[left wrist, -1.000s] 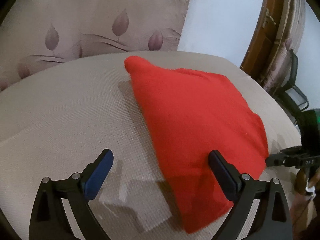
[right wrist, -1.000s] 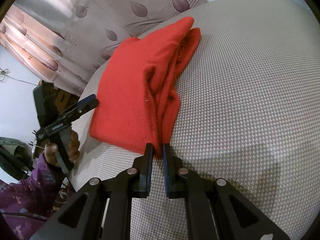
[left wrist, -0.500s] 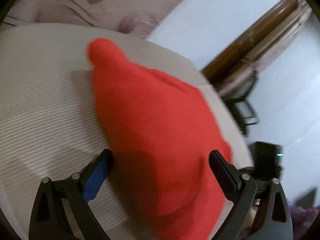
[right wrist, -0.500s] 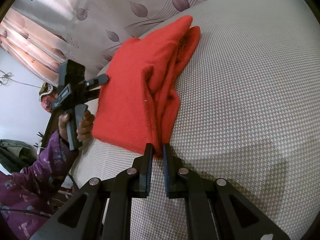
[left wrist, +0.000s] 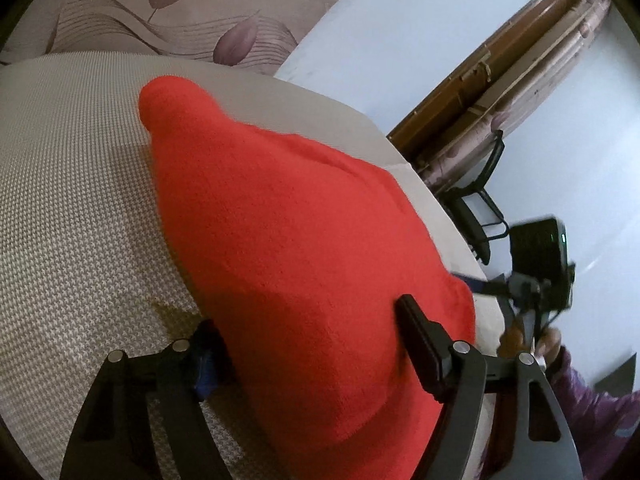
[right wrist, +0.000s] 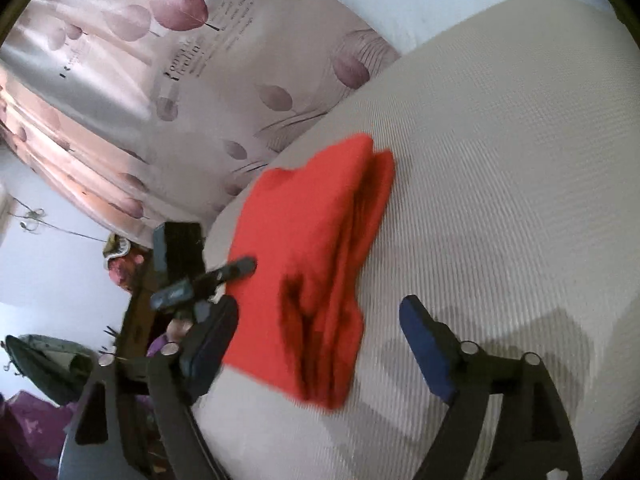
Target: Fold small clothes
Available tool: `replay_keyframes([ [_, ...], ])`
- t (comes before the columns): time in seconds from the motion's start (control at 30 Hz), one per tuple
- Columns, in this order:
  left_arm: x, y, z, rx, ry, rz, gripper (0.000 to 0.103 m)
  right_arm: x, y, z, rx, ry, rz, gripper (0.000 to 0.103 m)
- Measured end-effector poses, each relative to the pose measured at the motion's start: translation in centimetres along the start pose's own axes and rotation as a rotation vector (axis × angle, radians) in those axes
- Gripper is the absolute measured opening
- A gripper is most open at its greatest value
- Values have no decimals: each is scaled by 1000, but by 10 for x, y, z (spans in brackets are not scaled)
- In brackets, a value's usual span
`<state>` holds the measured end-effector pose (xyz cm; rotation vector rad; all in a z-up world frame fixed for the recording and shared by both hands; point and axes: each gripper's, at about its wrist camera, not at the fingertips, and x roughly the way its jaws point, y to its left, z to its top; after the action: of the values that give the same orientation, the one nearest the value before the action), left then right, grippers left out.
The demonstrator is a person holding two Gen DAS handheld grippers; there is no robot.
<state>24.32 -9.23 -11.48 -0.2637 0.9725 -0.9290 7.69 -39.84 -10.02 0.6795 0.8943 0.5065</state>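
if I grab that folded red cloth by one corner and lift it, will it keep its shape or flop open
Probably flop open: the red cloth is soft knit, lying in loose layers with gaps showing along its near edge. It looks light, so it should lift easily. The woven surface beneath looks textured, so a push would likely bunch the cloth rather than slide it.

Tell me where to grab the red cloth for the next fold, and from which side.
Probably take the red cloth at its near layered end, coming in low along the grey woven surface. There the stacked edges lie open to the right tongs, whose jaws have just opened wide with that end between them.
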Motion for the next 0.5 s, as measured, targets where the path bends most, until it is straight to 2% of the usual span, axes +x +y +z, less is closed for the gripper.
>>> replay_keyframes([
  [0.07, 0, -1, -1, 2, -5, 4, 75, 19, 2, 13, -7, 36, -1, 91],
  [0.27, 1, -3, -3, 14, -14, 17, 75, 70, 4, 30, -16, 145, 17, 92],
  [0.37, 2, -2, -3, 11, -17, 11, 75, 80, 10, 32, -56, 176, 54, 92],
  [0.5, 1, 0, -4, 2, -22, 1, 75, 95, 17, 37, -113, 210, 51, 92],
])
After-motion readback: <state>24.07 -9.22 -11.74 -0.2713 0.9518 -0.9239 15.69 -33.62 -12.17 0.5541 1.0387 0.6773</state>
